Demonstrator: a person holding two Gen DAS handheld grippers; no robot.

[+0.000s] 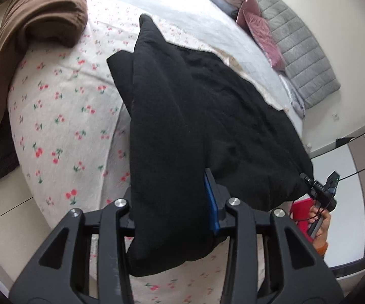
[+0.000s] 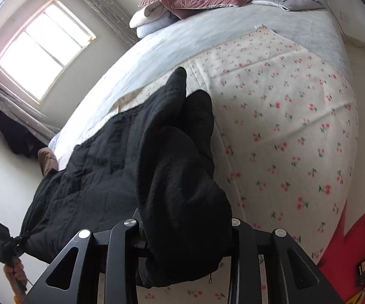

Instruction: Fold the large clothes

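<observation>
We hold the black garment (image 1: 207,116) above the bed (image 1: 63,116), left gripper (image 1: 172,202) and right gripper (image 2: 185,228) each pinching a bunched corner. Thick folds between jaws could slip, dropping one side unevenly.

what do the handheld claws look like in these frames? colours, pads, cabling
Both are matte black plastic linkages with slotted arms and silver round pivot bolts. The left claw shows a blue pad on one finger. The right claw shows no pad; cloth hides it. Seen from the left wrist, thin black cables run off it, and an orange cuff shows at that wrist.
</observation>
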